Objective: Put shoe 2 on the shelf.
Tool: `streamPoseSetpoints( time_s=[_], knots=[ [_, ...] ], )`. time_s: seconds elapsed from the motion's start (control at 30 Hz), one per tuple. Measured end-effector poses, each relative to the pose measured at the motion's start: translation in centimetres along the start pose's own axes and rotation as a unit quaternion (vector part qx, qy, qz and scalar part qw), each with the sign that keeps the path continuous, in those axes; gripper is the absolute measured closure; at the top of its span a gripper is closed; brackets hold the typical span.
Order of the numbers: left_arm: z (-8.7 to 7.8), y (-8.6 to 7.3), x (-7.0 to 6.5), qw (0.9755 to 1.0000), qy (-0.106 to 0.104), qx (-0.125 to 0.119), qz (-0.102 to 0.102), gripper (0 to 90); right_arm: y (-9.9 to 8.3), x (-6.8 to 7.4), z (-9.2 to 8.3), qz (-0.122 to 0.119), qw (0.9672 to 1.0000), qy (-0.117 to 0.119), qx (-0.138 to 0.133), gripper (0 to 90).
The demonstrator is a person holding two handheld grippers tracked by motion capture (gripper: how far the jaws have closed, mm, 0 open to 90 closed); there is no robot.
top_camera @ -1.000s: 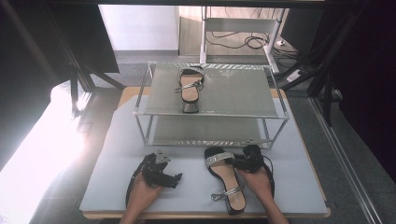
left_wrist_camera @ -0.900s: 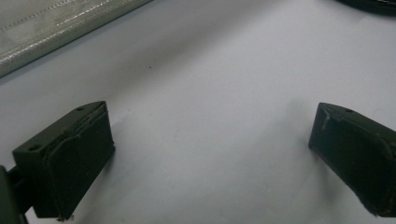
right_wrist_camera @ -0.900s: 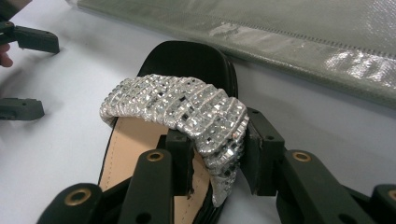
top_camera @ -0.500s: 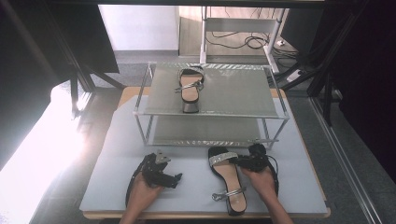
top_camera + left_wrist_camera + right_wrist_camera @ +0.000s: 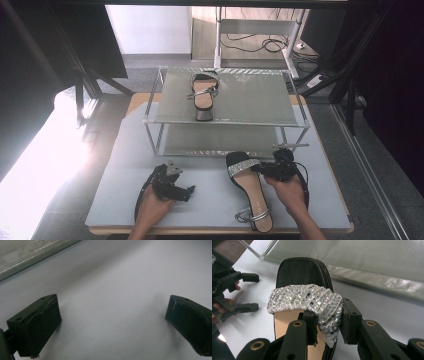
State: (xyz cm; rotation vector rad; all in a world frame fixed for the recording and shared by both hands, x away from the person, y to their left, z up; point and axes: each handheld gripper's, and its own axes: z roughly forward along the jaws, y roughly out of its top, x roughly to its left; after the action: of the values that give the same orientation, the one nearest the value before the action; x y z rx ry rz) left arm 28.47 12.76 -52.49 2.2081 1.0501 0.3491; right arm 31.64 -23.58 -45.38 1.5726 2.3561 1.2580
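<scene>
Sequinned silver strap of the black open-toe sandal (image 5: 304,300) pinched in my right gripper (image 5: 328,325), low on the white table (image 5: 210,192).
My left gripper (image 5: 112,322), at eight o'clock, gapes empty; the sandal's heel is cut off.

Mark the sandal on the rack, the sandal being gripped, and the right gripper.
Sandal on the rack (image 5: 202,95), high view, insole.
Gripped sandal (image 5: 305,298), right gripper view, rhinestone strap.
Right gripper (image 5: 328,323), right gripper view, between its fingertips.

One camera looks down from high over the worktop (image 5: 210,200). Two ride close on each gripper, looking along its jaws. All see the shoe rack (image 5: 225,102).
</scene>
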Motion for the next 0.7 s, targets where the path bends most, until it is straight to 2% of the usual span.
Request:
streamPoseSetpoints(
  time_s=[0.43,0.7],
  knots=[
    [0.0,0.0,0.0,1.0000,0.000,0.000,0.000,0.0,2.7,2.8,-3.0,-0.023,0.9997,0.000,-0.006,69.2],
    [0.0,0.0,0.0,1.0000,-0.001,0.001,-0.001,0.0,4.4,4.6,-5.1,-0.029,0.9994,0.018,-0.010,69.2]
  ],
)
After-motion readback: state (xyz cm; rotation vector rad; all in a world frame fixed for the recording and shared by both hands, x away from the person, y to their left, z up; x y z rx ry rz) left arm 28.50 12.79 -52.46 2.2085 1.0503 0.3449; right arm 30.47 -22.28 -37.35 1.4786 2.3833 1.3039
